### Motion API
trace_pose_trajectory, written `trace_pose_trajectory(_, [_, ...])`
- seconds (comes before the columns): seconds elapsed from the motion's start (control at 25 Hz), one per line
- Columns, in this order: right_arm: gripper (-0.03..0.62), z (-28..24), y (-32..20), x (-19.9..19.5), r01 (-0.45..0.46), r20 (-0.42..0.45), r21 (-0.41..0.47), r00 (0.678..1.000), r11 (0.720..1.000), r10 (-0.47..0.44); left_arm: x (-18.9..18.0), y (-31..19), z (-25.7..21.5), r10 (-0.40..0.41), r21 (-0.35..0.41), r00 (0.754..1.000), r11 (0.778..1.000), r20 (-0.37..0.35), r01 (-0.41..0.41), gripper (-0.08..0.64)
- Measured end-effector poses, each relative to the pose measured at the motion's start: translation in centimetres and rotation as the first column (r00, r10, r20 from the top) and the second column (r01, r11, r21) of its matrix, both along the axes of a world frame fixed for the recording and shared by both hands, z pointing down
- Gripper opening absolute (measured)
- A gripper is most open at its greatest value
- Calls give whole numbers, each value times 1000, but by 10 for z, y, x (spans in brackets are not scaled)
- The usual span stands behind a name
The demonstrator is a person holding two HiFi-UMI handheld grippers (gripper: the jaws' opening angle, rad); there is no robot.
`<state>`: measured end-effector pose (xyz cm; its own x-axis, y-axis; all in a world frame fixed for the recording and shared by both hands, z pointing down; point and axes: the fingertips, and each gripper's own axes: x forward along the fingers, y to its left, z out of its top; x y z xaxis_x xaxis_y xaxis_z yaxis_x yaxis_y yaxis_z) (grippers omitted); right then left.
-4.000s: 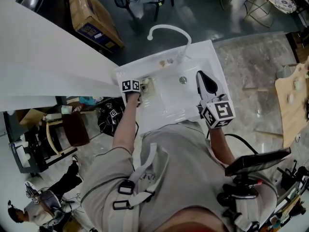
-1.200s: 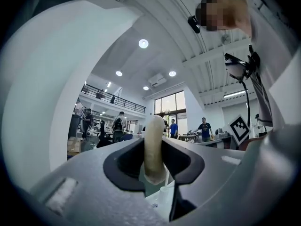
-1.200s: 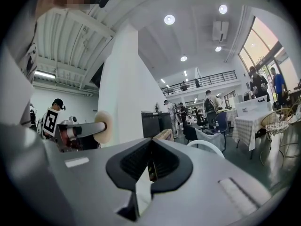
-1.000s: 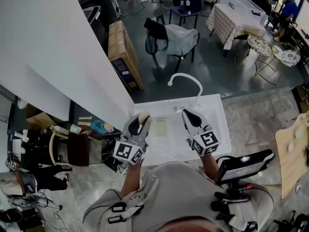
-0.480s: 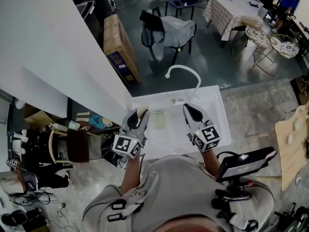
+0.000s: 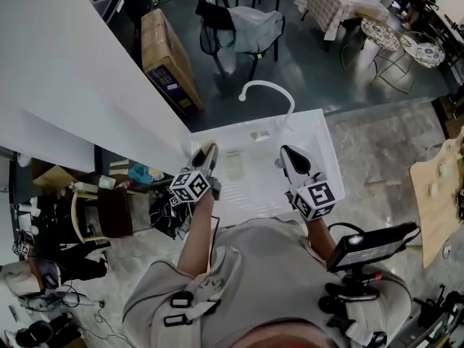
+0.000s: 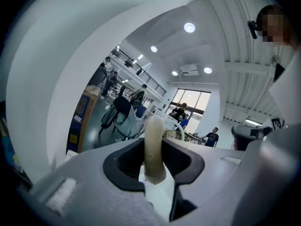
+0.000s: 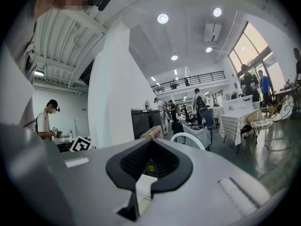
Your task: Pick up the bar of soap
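Note:
The bar of soap (image 7: 154,147) is pale cream and stands on edge between the jaws of my left gripper (image 6: 208,154), which is shut on it. In the head view that gripper hovers over the left rim of the white sink (image 6: 319,158), close to the white wall. My right gripper (image 6: 288,155) hangs over the right half of the basin, a hand's width from the left one. Its jaws are shut with nothing between them (image 8: 142,181).
A white arched faucet (image 6: 264,88) rises at the sink's far edge. A pale rectangular mat (image 6: 233,167) lies in the basin between the grippers. A white wall (image 6: 65,71) runs along the left. Behind the sink stand a cardboard box (image 6: 163,62) and a chair with clothes (image 6: 243,24).
Four seconds ago the left gripper was down at the sink's left rim. Now it is raised with the soap in its jaws. Over the last second both grippers shifted only slightly.

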<state>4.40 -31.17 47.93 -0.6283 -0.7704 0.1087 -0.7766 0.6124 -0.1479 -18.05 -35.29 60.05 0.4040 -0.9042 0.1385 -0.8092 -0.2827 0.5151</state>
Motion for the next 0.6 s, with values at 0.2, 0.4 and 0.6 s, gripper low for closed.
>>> trace_pose_trajectory(0.2, [2,5,5,21,-53,-8,-12,999,999,53,-8,-28,84,-56,-155,993,987,-107,39,106])
trace_pose_trajectory(0.4, [2,7,9,38,-96,-17,-27,995,995,96,-15,-46,160,-159,-300,971,949,-178,100,106])
trace_pose_trajectory(0.6, [2,13,3,43,-120,-33,-37,992,992,119,-17,-58,229,-175,-443,977,890,-118,106,106])
